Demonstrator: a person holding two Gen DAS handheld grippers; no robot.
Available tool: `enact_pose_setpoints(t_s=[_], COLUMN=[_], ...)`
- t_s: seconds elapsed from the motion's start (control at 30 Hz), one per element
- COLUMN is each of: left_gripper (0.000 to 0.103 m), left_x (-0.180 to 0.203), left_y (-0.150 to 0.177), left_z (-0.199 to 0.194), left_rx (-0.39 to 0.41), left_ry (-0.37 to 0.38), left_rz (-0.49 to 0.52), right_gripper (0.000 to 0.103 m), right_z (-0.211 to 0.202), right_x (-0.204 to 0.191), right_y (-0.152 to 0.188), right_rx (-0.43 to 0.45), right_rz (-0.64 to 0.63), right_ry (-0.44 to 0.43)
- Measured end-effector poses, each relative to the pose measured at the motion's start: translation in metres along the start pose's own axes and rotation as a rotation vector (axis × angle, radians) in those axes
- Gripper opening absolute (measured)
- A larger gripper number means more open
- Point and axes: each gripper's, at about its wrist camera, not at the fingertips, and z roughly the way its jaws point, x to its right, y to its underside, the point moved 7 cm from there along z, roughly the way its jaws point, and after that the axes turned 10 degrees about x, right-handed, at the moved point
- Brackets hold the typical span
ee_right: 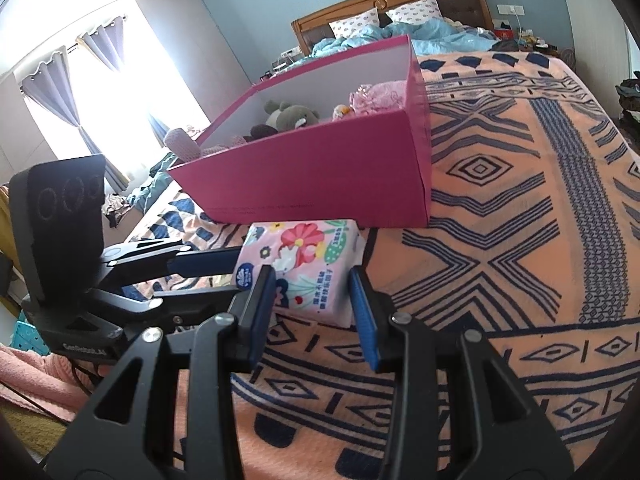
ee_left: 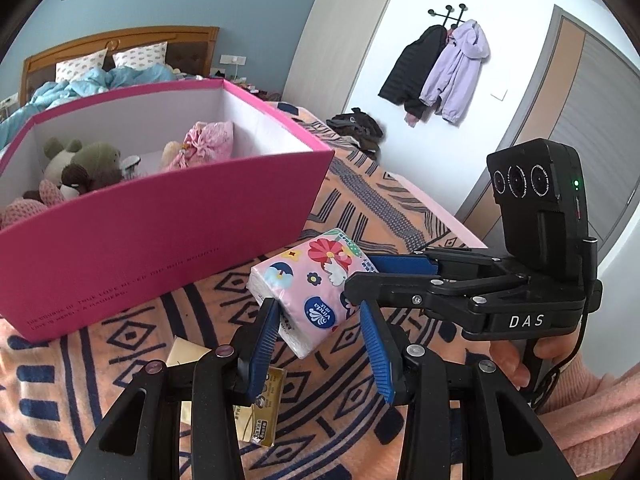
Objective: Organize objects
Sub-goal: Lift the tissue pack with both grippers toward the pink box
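A pink flowered tissue pack lies on the patterned blanket just in front of a magenta box. It also shows in the right wrist view. My left gripper is open, its blue pads on either side of the pack's near end. My right gripper is open too, its pads straddling the pack from the other side. It shows in the left wrist view. The box holds plush toys and a pink fabric item.
A gold packet and a beige card lie on the blanket under my left gripper. An unmade bed with blue bedding is behind the box. Coats hang on the wall. A dark clothes pile sits at the blanket's far edge.
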Motion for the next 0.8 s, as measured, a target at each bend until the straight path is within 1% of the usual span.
enact_pose_setpoints(t_s=[0.8], left_gripper=[0.042], left_x=[0.004], left_y=[-0.023], left_z=[-0.019], left_rx=[0.077], left_ry=[-0.008], left_rz=[0.041], right_gripper=[0.041], right_z=[-0.016], right_x=[-0.020], right_y=[-0.021], right_rx=[0.063], right_rz=[-0.045], right_ry=[-0.018])
